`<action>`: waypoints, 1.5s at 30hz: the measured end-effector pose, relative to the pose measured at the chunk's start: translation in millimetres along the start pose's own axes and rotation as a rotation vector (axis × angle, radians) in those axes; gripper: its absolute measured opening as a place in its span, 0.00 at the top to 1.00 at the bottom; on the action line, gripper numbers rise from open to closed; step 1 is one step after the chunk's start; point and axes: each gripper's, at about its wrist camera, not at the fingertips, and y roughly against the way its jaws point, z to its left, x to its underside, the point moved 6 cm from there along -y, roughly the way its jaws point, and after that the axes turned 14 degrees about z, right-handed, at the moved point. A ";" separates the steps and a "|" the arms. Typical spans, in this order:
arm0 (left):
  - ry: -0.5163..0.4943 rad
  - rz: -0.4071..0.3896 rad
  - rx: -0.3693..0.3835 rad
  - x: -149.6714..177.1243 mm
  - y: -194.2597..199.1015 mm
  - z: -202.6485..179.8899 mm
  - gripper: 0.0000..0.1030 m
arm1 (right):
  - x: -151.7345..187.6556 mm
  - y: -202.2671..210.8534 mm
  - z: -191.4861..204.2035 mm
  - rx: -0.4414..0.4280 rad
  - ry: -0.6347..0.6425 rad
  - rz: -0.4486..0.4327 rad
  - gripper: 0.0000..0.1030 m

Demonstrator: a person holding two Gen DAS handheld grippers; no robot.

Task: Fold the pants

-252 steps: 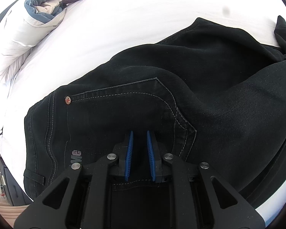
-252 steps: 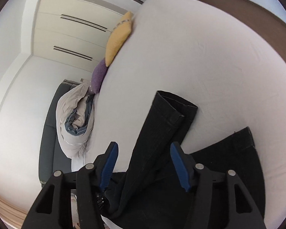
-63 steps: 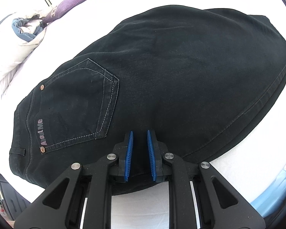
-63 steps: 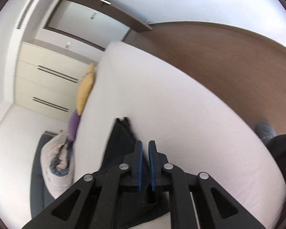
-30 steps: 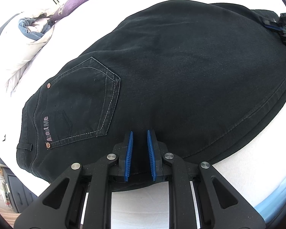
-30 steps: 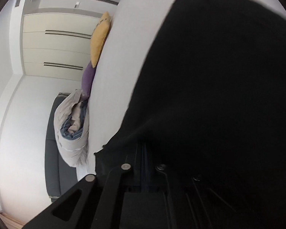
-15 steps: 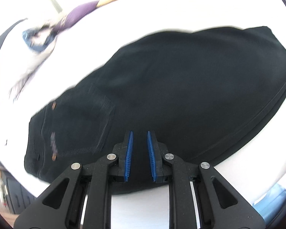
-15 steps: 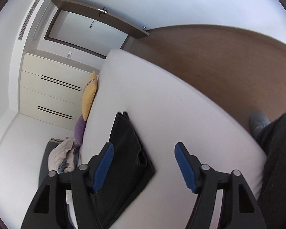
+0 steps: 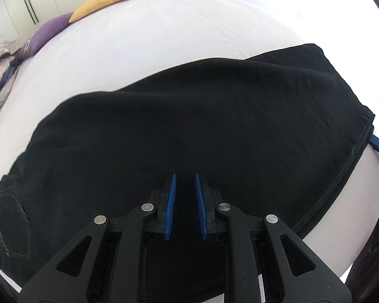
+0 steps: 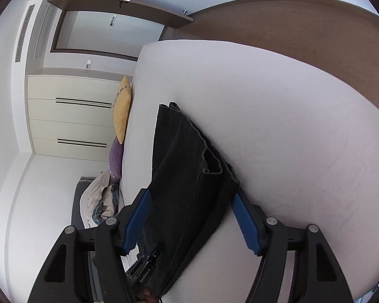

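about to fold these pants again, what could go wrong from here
The left tool is nearly closed over the black pants; whether it grips cloth is unclear, so lifting might drag or bunch the layers. At the hem end the layers gape unevenly, so the next fold may come out crooked. The right tool is open, holding nothing.

The black pants lie folded over on the white bed — a broad dark slab filling the left wrist view from 9 to 3 o'clock. A stitched back pocket shows at 8 o'clock. In the right wrist view the hems sit stacked — edges slightly uneven.
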 end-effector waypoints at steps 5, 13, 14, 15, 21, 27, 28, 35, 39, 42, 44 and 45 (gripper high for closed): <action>0.048 0.009 0.061 0.6 -2.4 7.9 0.85 | -5.1 -1.4 -6.4 -0.067 -0.106 -0.028 0.42; 0.085 0.014 0.080 5.8 -8.3 12.9 0.85 | -9.9 -8.6 -9.9 -0.113 -0.186 -0.065 0.55; 0.088 0.014 0.079 6.4 -8.6 13.2 0.85 | -12.0 -11.3 -9.1 -0.106 -0.182 -0.066 0.61; 0.089 0.013 0.077 6.1 -8.7 13.0 0.85 | -14.2 -14.8 -8.0 -0.097 -0.169 -0.061 0.65; 0.112 0.001 0.104 9.5 -4.6 21.9 0.85 | -23.6 -23.5 0.2 -0.059 -0.130 -0.054 0.83; 0.174 -0.032 0.168 22.2 10.3 41.3 0.85 | -20.6 -26.7 44.9 0.047 0.038 -0.072 0.86; 0.188 -0.039 0.170 25.4 12.9 47.0 0.85 | -16.8 -30.9 59.1 0.071 0.093 -0.071 0.86; 0.436 -0.057 0.325 66.2 24.7 135.4 0.84 | 95.6 -136.6 172.2 0.343 0.762 0.182 0.86; 0.558 -0.087 0.470 84.6 34.6 167.7 0.26 | 176.0 -204.2 166.3 0.424 0.920 0.379 0.87; 0.588 -0.099 0.573 88.3 44.3 172.2 0.21 | 191.5 -213.9 159.5 0.429 0.919 0.385 0.87; 0.572 -0.078 0.611 84.1 45.1 170.3 0.21 | 192.7 -211.7 157.1 0.428 0.922 0.376 0.87; 0.565 -0.066 0.621 80.6 44.1 168.2 0.21 | 191.8 -209.5 156.5 0.421 0.918 0.368 0.87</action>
